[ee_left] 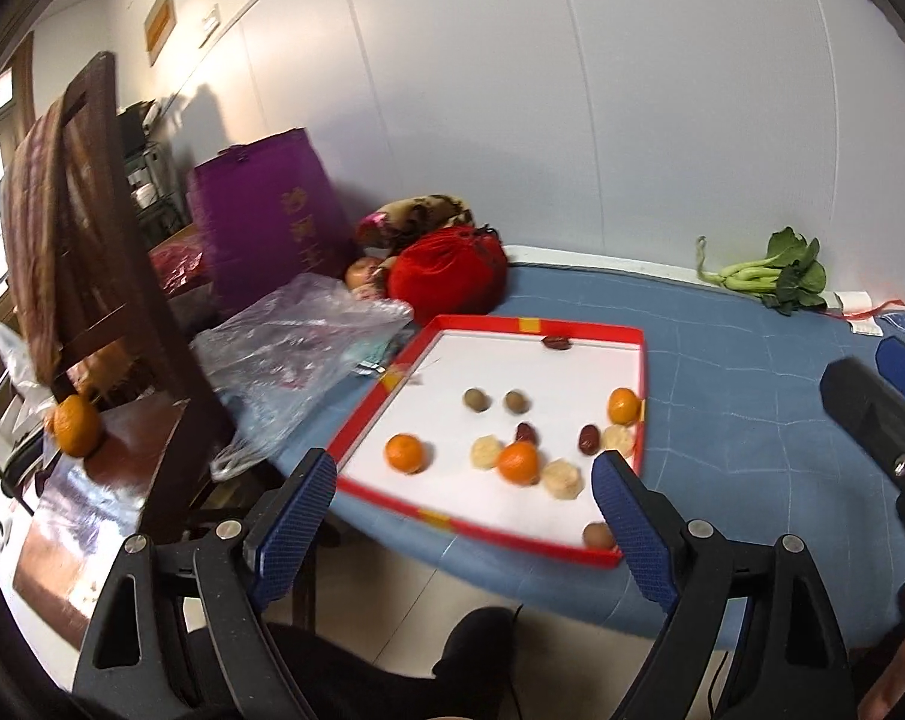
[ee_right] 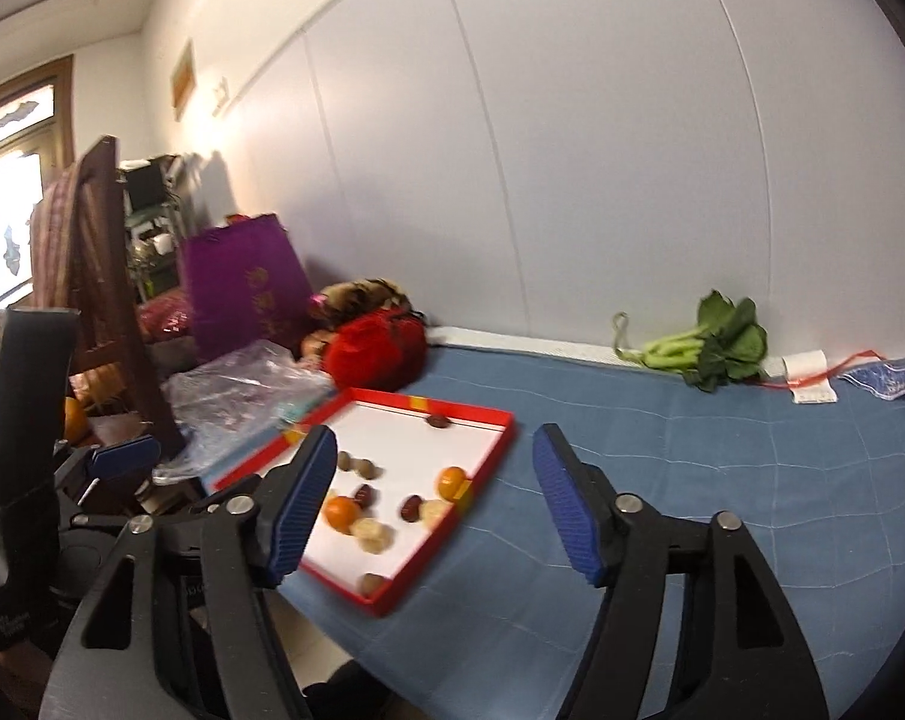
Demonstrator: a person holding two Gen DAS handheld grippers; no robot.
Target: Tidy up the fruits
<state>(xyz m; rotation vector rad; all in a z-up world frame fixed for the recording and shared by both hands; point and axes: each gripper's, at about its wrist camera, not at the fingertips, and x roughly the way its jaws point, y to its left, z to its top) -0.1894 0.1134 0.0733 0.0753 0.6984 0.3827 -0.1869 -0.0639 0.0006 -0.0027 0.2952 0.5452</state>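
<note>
Blue table (ee_left: 752, 372), red tray (ee_left: 578, 331) lengthwise toward wall.

Assorted fruits (ee_left: 518, 461) loose inside red-rimmed tray (ee_left: 641, 372)

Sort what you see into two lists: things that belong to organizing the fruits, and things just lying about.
Belongs to the job:
tray
oranges in the tray
red dates
brown round fruits
pale slices
orange on the chair
left gripper, open
right gripper, open

Lying about:
greens
plastic bag
purple bag
red pouch
</note>
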